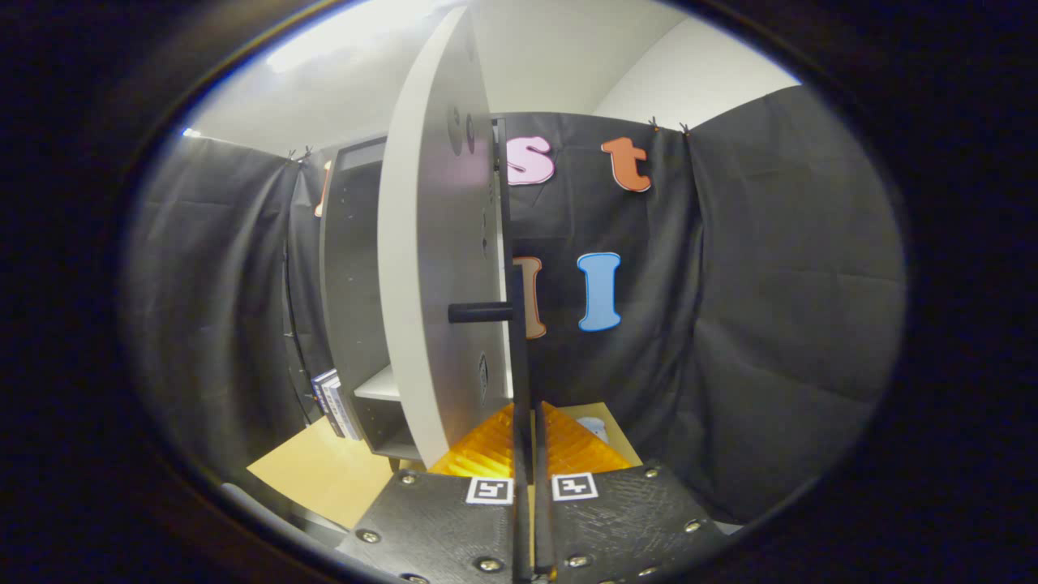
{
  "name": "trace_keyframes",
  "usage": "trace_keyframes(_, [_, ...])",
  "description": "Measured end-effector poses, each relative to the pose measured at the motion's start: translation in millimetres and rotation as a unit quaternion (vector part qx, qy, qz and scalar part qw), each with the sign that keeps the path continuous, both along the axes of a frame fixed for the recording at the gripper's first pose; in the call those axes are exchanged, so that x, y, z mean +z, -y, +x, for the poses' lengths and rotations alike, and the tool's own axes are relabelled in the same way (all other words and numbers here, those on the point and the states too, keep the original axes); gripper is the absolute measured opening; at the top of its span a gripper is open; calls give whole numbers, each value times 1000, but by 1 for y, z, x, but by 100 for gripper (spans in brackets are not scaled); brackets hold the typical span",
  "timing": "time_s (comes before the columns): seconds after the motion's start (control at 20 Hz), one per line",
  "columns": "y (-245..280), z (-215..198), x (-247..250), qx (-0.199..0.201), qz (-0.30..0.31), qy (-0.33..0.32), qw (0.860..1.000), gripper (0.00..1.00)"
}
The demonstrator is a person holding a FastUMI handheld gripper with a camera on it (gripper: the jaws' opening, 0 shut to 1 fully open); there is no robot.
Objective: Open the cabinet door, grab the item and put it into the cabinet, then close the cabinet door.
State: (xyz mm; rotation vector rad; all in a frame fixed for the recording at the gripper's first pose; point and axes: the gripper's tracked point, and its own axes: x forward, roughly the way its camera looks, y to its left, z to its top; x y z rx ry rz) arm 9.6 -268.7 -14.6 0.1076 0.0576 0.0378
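The cabinet door (434, 268) is standing swung out, edge-on, straight ahead of the hand-held gripper (531, 478). Its fingers are sitting nearly together with only a thin slot between them, and the door's dark edge strip is running down into that slot; whether both fingers are pressing on it cannot be told. The door's black handle (480, 312) is sticking out just beyond the fingers. The cabinet (353, 284) is standing on the table (324, 474), with books (334, 403) leaning beside its base.
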Motion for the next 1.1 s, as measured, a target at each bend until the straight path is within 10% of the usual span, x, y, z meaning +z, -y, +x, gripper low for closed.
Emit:
trace_keyframes(0.9, [-51, -68, -2, -22, -9, -4, 1000, 4])
trace_keyframes(1.1, [-105, -63, -12, 1, 6, -3, 1000, 25])
